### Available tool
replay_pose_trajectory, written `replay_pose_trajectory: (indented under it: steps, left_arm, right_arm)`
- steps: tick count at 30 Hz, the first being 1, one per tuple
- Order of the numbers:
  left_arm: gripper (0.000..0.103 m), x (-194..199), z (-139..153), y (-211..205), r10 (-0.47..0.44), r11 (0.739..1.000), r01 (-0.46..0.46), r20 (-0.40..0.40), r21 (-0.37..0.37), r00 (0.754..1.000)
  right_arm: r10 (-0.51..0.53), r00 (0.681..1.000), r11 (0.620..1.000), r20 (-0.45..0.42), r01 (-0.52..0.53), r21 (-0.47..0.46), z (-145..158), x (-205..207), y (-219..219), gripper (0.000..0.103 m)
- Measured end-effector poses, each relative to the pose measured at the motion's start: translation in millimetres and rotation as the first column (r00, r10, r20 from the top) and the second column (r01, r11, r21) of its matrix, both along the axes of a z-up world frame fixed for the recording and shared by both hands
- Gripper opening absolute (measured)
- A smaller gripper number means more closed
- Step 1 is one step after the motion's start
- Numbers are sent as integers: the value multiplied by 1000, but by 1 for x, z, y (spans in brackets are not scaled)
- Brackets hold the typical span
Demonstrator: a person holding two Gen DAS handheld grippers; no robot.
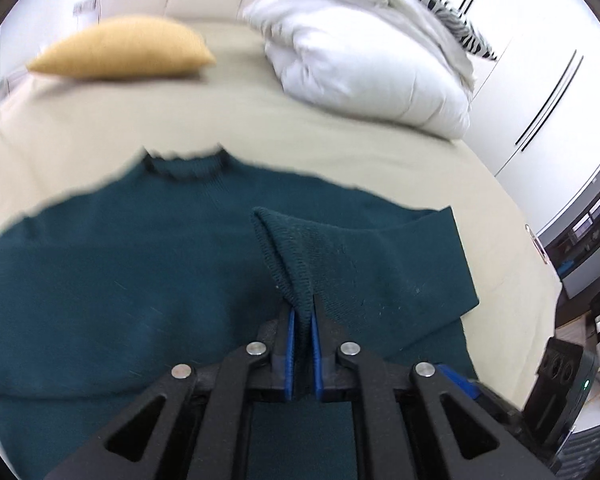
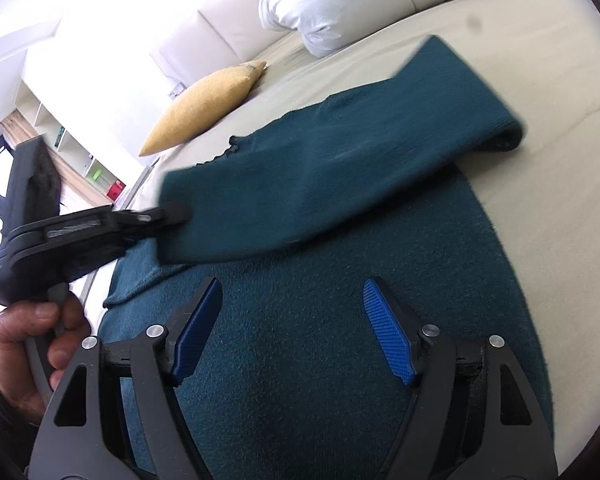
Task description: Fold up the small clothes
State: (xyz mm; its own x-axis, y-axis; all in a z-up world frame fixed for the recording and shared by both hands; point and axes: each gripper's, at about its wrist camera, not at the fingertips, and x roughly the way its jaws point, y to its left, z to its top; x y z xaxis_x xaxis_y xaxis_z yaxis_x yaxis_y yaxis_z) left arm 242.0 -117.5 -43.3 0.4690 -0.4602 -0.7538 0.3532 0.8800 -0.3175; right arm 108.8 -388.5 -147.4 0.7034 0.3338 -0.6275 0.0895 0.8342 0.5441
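Dark teal knitted sweater [image 1: 140, 280] lay spread flat on the beige-sheeted bed [image 1: 100, 128], neckline toward the headboard end. Left gripper [image 1: 303, 316] had its blue-padded fingers [image 1: 290, 344] pinched narrow on the ribbed cuff of one sleeve [image 1: 288, 256], lifting it off the body panel; my read is the sleeve was being carried across the torso for the first fold. In the right wrist view that sleeve [image 2: 340, 152] spanned across the sweater body, held at its end by the left gripper [image 2: 168, 216], with the person's hand [image 2: 24, 356] on the handle.

Right gripper [image 2: 292, 320] hovered over the sweater's body with fingers [image 2: 388, 332] spread wide, holding nothing, probably ready to pin or smooth the cloth.

Around: mustard-yellow cushion [image 1: 124, 50] and white puffy duvet [image 1: 364, 64] near the headboard end, both well apart from the sweater. Nothing blocked the fold path.
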Motion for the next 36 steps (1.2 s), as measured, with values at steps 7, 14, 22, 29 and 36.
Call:
replay_pose_trajectory:
  steps: [7,14,22,29,36]
  left_arm:
    - [8,27,-6,58,98,995,-98,-2,-29,995]
    - [8,36,-35,92,152,988,-152,-30,-5,988]
    - [8,40,-55,100,162,987,-162,-55,2,985]
    - [8,39,-53,107,184,983,-184,-35,-14,982]
    - [9,41,-68,107,185,983,-185,-27,2,982]
  right_arm:
    - [-128,991,981,39,132,-140,41,9,-30,71]
    - [-225,972,960,-69,208,-189,27,58,-87,62]
    - [-157,979,983,-131,142,-114,3,96,-84,54]
    - [-99,978,976,-186,58,-211,2,111,-64,10]
    - [-136,974,967,-184,89,-240,-12,109,-64,7]
